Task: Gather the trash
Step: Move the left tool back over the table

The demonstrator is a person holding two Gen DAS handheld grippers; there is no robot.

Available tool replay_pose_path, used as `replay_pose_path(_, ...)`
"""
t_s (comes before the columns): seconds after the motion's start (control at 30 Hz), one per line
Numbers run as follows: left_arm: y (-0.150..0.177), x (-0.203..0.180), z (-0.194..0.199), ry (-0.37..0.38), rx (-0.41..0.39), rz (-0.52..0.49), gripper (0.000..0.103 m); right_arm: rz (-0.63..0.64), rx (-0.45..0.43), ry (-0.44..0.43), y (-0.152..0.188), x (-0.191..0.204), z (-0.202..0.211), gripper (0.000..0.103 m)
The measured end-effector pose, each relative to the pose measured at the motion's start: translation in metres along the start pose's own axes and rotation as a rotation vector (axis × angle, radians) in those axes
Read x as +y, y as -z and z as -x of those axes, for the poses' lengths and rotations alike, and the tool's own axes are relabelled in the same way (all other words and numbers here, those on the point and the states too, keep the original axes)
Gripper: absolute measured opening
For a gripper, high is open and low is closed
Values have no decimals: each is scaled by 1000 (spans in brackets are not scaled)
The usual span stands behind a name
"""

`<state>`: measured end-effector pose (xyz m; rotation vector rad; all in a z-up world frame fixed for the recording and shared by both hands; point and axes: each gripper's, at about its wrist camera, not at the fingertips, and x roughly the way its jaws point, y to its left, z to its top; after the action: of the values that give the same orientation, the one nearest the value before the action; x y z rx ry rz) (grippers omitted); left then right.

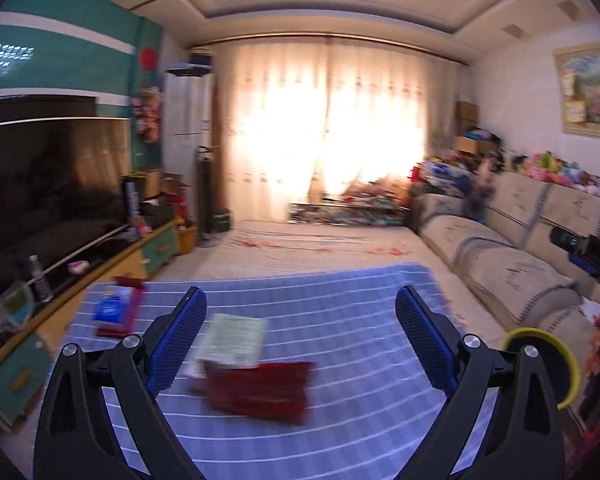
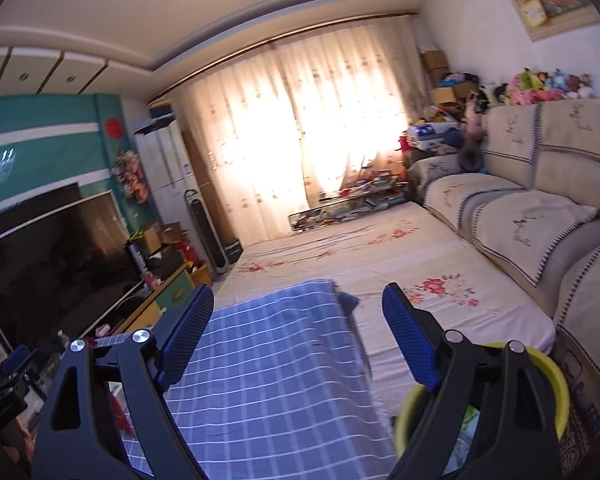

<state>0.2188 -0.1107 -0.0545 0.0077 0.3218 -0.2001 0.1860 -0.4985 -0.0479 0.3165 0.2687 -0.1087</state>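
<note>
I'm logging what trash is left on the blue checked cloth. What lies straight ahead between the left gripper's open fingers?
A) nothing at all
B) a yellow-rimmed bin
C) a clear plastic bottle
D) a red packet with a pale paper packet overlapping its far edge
D: in the left wrist view the red packet and the pale paper packet lie on the blue checked cloth, ahead of the open left gripper.

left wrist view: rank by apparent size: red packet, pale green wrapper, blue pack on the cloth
1. red packet, largest, though it lies nearest the camera.
2. pale green wrapper, partly overlapping it.
3. blue pack, smallest; farther off and blurred, so true size is unsure.
</note>
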Motion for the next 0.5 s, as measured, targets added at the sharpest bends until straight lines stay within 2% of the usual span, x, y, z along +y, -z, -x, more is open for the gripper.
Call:
replay_pose_path(0.13, 11, 75, -9, -118, -10, 60, 94, 68, 38, -44, 7, 53, -19, 82)
replay_pose_path(0.27, 31, 132, -22, -180, 17, 144, 94, 131, 71, -93, 15, 102, -34, 82)
replay_pose_path(0.37, 43, 141, -28, -187, 43, 179, 94, 182, 93, -134, 26, 134, -42, 82)
replay_pose_path(0.5, 49, 144, -32, -197, 48, 187, 94, 234, 144, -241, 46, 173, -55, 82)
